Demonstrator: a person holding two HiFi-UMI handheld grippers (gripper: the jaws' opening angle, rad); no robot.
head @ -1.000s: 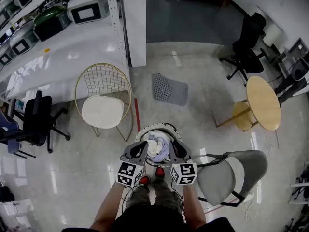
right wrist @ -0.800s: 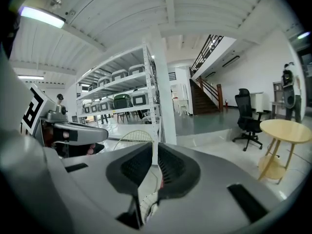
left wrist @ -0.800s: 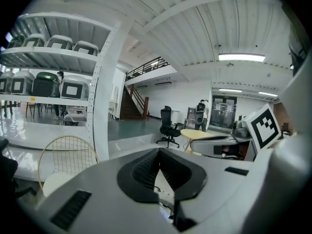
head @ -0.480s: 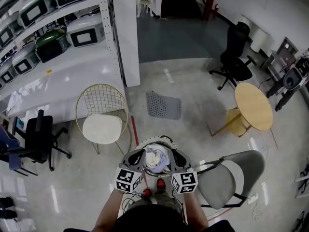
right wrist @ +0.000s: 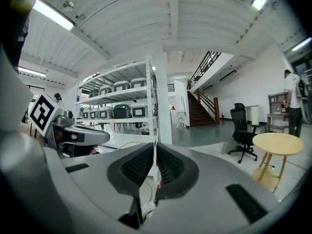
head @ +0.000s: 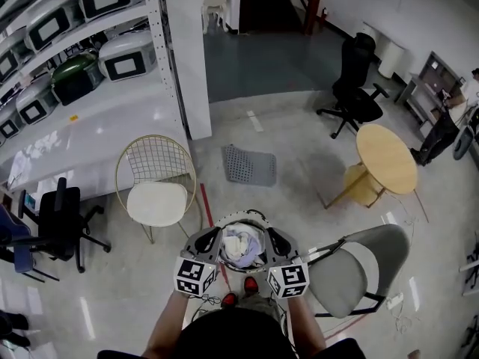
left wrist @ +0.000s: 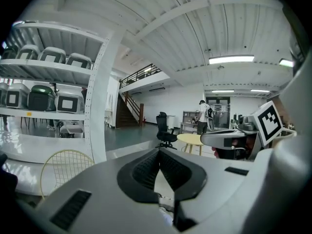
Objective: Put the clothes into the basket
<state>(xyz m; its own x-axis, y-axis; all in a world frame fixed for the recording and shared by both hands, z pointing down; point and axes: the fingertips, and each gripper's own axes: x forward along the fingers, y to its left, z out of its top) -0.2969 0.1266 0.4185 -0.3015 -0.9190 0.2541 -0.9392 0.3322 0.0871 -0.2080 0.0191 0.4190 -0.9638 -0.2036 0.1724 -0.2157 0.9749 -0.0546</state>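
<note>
A round basket with a black and white rim hangs in front of the person's legs, above the red shoes. Pale clothes lie bunched inside it. My left gripper is at the basket's left rim and my right gripper at its right rim, each shut on the rim. In the left gripper view the left gripper has its pads meeting at the tips. In the right gripper view only a thin line shows between the pads of the right gripper.
A gold wire chair with a white cushion stands to the left, and a grey chair close on the right. Ahead lie a grey mat, a round wooden table, a black office chair, a white pillar and storage shelves.
Both grippers have come up a little, with the basket still between them. The head view has swung further into the room, so the basket sits lower in the picture.
</note>
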